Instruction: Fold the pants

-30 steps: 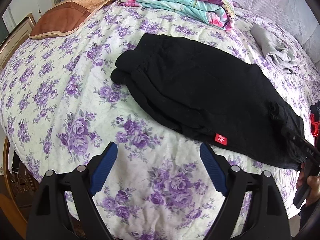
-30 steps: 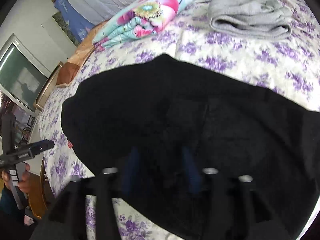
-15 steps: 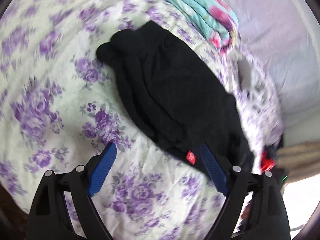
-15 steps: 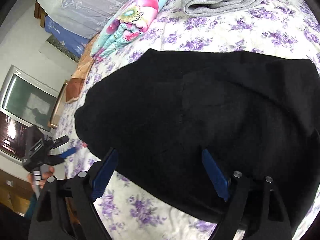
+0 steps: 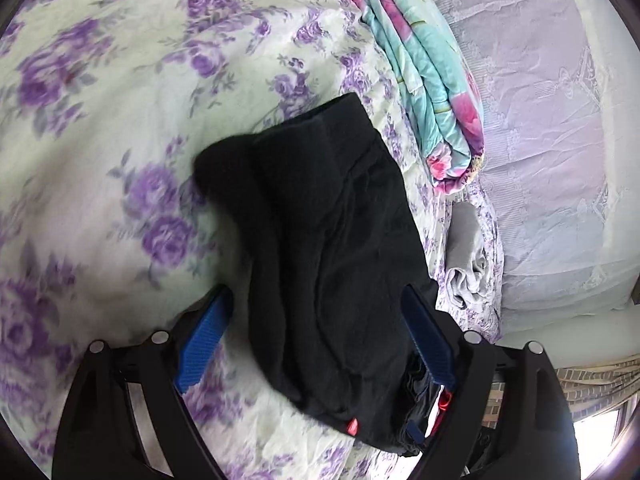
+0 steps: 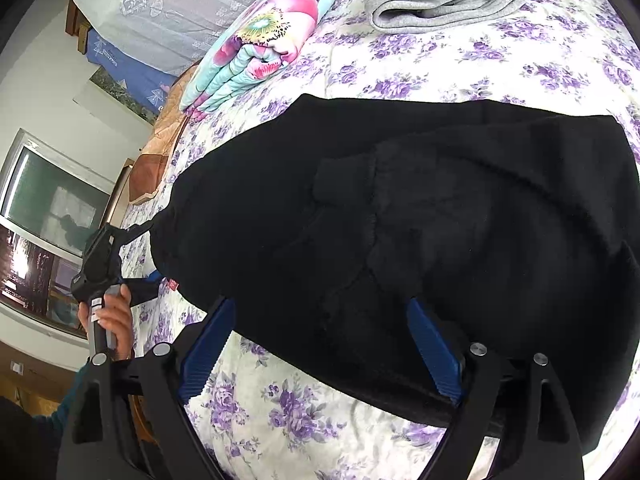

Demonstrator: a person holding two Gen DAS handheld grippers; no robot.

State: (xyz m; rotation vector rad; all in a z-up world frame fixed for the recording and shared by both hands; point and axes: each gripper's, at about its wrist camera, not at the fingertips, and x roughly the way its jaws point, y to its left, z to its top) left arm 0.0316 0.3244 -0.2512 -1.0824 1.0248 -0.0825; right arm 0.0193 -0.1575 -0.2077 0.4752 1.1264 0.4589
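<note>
Black and soft-looking, the one pair of pants (image 5: pixel 328 248) lies folded in layers on the bed (image 5: pixel 100 128), which has a cream sheet printed with purple flowers. A small red tag (image 5: pixel 353 426) shows at the pants' near edge in the left wrist view. In the right wrist view the pants (image 6: pixel 420 220) spread wide across the middle of the bed (image 6: pixel 460 64), with a ribbed cuff (image 6: pixel 344 176) showing on the top layer.

At the left, the left claw (image 5: pixel 316 340) is spread open, its two blue pads either side of the pants' near end; whether they touch the cloth I cannot tell. At far right of it lie one folded floral quilt (image 5: pixel 424 68) and one grey garment (image 5: pixel 466 256), beside the pants.

Seen from the right wrist, the left claw (image 6: pixel 152 254) sits at the pants' left end. The right claw (image 6: pixel 320 344) is also released, pads at the near hem.
</note>
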